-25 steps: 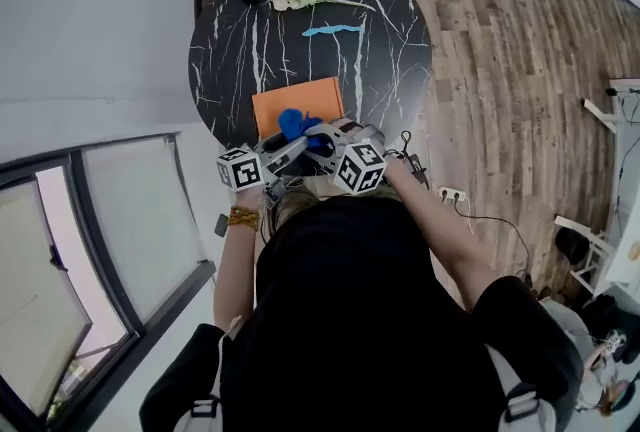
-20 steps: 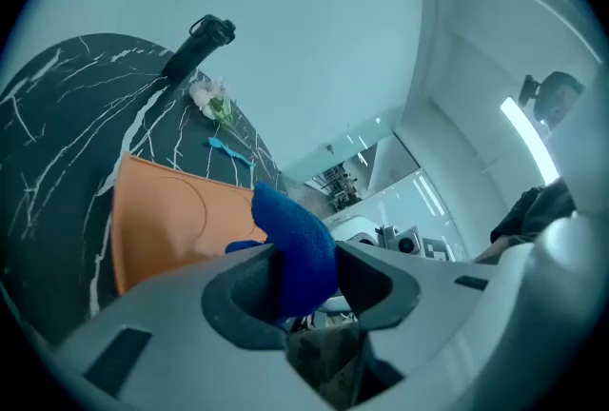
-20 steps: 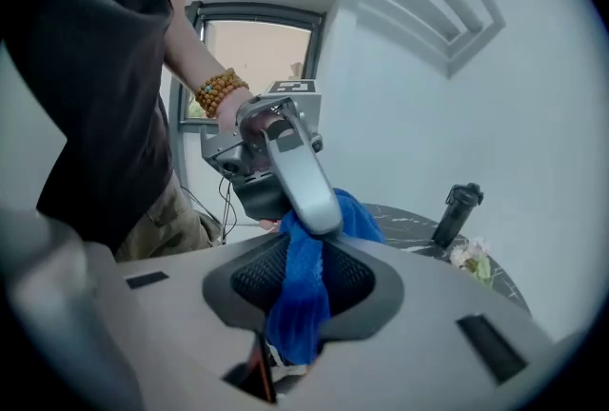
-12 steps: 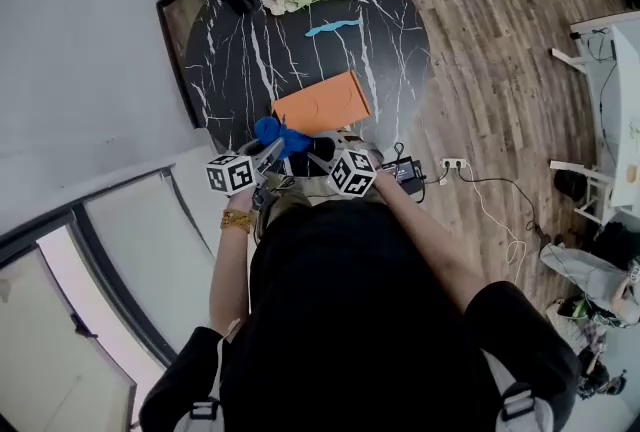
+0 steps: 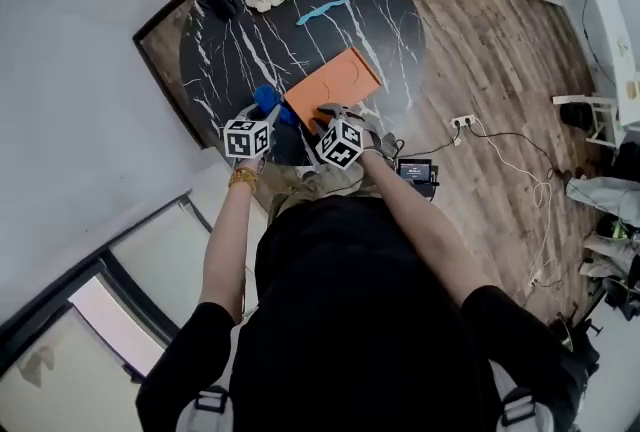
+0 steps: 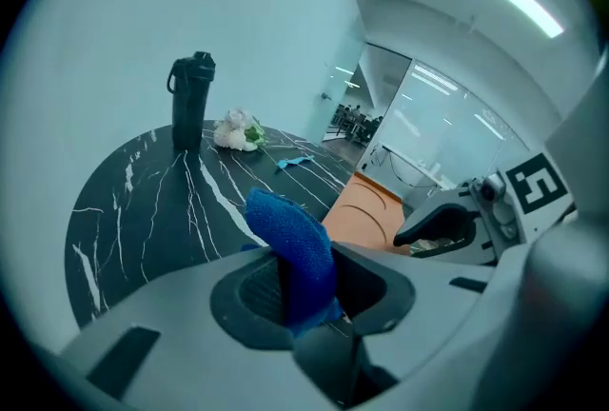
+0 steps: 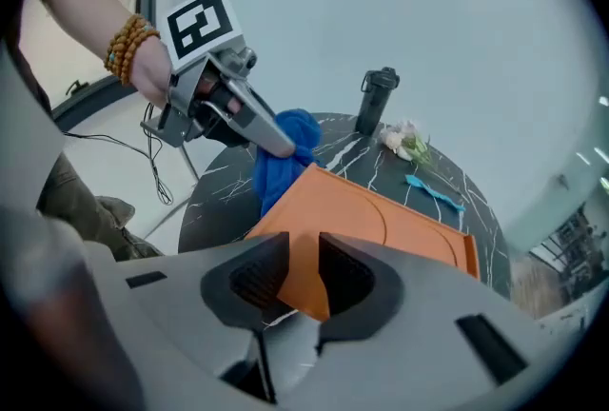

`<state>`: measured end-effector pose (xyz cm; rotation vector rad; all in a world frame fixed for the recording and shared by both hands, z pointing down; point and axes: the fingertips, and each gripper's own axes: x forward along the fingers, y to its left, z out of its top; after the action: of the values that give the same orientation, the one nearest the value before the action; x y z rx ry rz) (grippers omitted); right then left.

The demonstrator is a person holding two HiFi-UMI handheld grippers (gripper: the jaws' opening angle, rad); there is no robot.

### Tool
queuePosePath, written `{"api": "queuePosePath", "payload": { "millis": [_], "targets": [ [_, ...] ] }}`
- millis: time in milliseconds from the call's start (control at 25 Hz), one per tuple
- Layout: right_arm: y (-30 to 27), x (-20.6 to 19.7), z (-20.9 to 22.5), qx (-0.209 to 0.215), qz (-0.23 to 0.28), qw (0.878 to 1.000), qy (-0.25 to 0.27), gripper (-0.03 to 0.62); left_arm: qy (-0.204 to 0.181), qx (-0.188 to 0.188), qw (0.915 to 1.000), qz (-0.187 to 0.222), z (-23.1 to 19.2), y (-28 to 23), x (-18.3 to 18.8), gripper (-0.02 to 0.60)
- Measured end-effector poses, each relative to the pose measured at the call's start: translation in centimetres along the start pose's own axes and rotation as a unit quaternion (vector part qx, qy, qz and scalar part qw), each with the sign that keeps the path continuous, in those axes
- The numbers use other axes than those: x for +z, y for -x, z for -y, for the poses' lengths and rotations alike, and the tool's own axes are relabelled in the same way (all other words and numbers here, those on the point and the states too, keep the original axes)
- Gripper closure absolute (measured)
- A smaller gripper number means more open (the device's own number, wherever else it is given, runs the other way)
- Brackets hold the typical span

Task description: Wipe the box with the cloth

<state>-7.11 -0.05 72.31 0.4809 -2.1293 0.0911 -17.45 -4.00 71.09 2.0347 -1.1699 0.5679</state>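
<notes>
One cloth [image 6: 290,252], one box [image 7: 390,219], two tools [image 6: 306,283] [image 7: 303,278]

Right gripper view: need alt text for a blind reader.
The right claw, its jaws just opened a little, pinches the near corner of an orange box over a black marble table. Beyond it the left claw, its jaws just closed, holds a blue cloth by the box's left corner.

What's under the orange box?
The black table with white veins is below the orange box. A blue cloth shows beside its edge. The tabletop right beneath the box is covered, so anything lying there can't be seen.
</notes>
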Motion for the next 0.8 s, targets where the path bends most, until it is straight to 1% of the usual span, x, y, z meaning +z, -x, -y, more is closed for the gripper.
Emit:
{"api": "queuePosePath", "payload": {
  "millis": [40, 120, 240, 280, 360, 480, 640, 800],
  "targets": [
    [-0.1, 0.1, -0.1, -0.006, -0.004, 1.0, -0.01, 0.511, -0.002, -0.005, 1.0, -0.007, -0.2, -0.8, -0.2, 0.474],
    [0.1, 0.2, -0.3, -0.027, -0.002, 0.999, -0.022, 0.511, 0.01, -0.02, 0.9996, -0.014, -0.4, -1.9, -0.7, 0.474],
    [0.8, -0.1, -0.4, -0.057, 0.008, 0.996, -0.063, 0.511, 0.031, -0.053, 0.9981, -0.007, -0.1, -2.9, -0.6, 0.477],
    [0.9, -0.6, -0.6, -0.059, 0.005, 0.996, -0.073, 0.511, 0.039, -0.06, 0.9974, -0.002, 0.0, -3.1, -0.5, 0.477],
    [0.9, -1.5, -1.1, -0.057, -0.007, 0.996, -0.071, 0.511, 0.052, -0.073, 0.9959, -0.001, 0.6, -3.2, -1.2, 0.477],
    [0.7, -1.4, -1.2, -0.06, -0.012, 0.996, -0.062, 0.511, 0.046, -0.082, 0.9955, -0.005, 1.4, -3.1, -1.8, 0.477],
    [0.9, -1.2, -0.7, -0.075, -0.009, 0.994, -0.075, 0.511, 0.038, -0.09, 0.9951, -0.011, 2.2, -2.9, -2.3, 0.477],
    [1.4, -2.6, 0.7, -0.104, -0.015, 0.985, -0.137, 0.511, 0.021, -0.122, 0.992, -0.027, 4.2, -2.6, -3.4, 0.477]
  ]
}}
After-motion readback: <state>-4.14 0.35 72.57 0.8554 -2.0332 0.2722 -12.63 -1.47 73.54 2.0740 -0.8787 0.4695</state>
